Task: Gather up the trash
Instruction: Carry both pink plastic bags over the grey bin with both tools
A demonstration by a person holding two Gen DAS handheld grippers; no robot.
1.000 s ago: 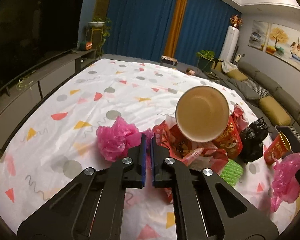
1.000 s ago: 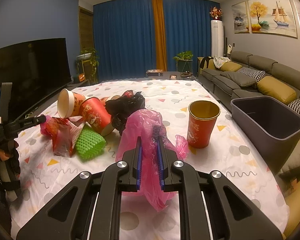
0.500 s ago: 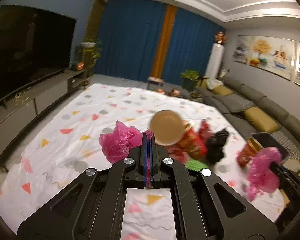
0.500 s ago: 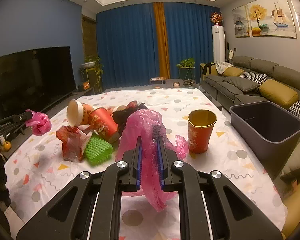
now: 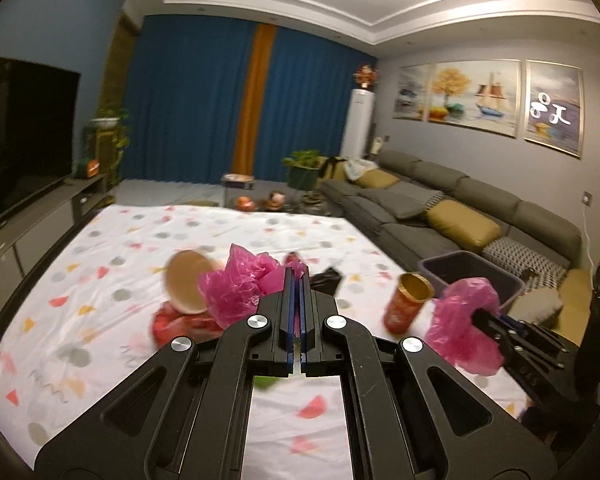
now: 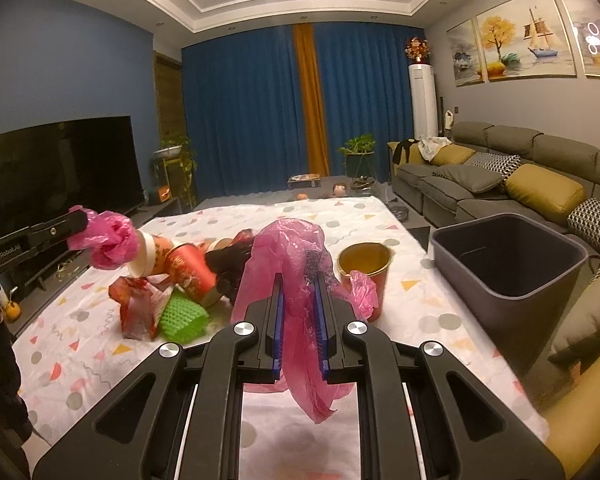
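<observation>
My left gripper [image 5: 296,276] is shut on a crumpled pink plastic bag [image 5: 240,286], held up above the patterned cloth. In the right wrist view that same pink bag [image 6: 108,244] hangs at the far left from the left gripper [image 6: 78,224]. My right gripper [image 6: 298,280] is shut on a second pink plastic bag [image 6: 292,248], which drapes down between its fingers. A grey bin [image 6: 512,280] stands open to the right of it. On the cloth remain a pile of tipped paper cups [image 6: 180,264], a red wrapper [image 6: 136,304], a green mesh sleeve [image 6: 180,314], a black bag [image 6: 228,264] and an upright red cup [image 6: 364,268].
The white cloth with coloured shapes [image 6: 432,312] covers the floor. A grey sofa [image 6: 500,184] with yellow cushions runs along the right, just behind the bin. A TV [image 6: 60,168] on a low unit lines the left side. Plants and small things stand by the blue curtains.
My left gripper has closed fully on the pink bag, lifted it off the cloth and swung right towards the bin. The right gripper keeps its bag and has risen slightly.
</observation>
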